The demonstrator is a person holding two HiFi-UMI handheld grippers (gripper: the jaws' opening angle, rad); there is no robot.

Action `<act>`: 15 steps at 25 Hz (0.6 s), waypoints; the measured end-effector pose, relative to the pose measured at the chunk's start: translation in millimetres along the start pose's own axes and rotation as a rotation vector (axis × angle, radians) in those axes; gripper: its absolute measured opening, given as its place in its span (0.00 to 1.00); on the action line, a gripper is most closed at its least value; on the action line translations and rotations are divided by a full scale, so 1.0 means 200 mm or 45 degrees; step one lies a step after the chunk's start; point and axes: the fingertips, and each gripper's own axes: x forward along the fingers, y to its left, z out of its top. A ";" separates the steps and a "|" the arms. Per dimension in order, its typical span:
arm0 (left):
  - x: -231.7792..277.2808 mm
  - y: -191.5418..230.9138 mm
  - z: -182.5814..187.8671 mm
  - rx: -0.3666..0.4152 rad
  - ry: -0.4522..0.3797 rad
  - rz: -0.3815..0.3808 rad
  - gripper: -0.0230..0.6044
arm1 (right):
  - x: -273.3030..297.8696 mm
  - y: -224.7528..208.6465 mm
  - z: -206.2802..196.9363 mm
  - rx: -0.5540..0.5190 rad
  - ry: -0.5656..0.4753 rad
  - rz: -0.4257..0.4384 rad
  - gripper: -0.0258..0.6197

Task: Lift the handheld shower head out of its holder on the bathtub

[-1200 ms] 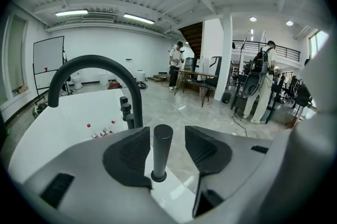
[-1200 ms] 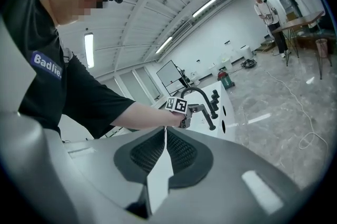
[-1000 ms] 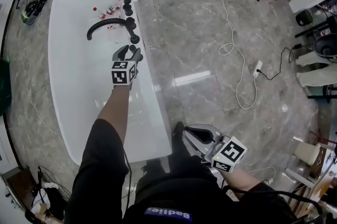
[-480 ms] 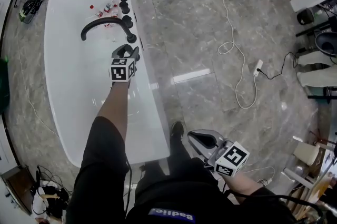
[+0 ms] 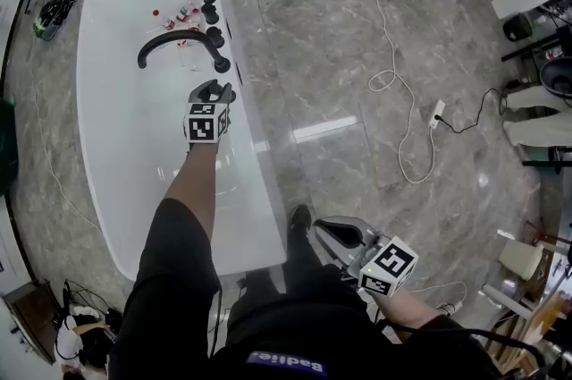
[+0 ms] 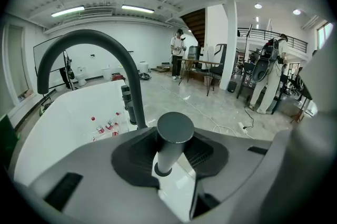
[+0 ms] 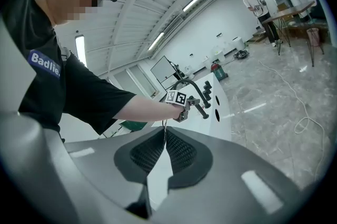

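The handheld shower head is a dark round-topped cylinder that stands upright in its holder on the white bathtub rim. My left gripper reaches down over it, just in front of the black faucet. Its jaws have just been closing, and both pads now lie against the shaft. From the head view the left gripper hides most of the shower head. My right gripper hangs low beside my body, off the tub, shut with nothing between its pads.
A row of black knobs runs along the rim behind the faucet. Several small bottles lie inside the tub. On the marble floor to the right a white cable loops to a power strip.
My left gripper has sunk a little over the shower head and its jaws have narrowed onto it. The right gripper stays about where it was.
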 end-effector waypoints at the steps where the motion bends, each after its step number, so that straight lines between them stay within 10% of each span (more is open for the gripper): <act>1: -0.02 -0.01 0.00 -0.001 0.000 0.002 0.25 | 0.00 0.01 0.00 -0.001 -0.006 0.004 0.05; 15: -0.30 -0.06 0.15 0.051 -0.056 -0.032 0.25 | -0.03 0.22 0.04 -0.032 -0.062 0.034 0.05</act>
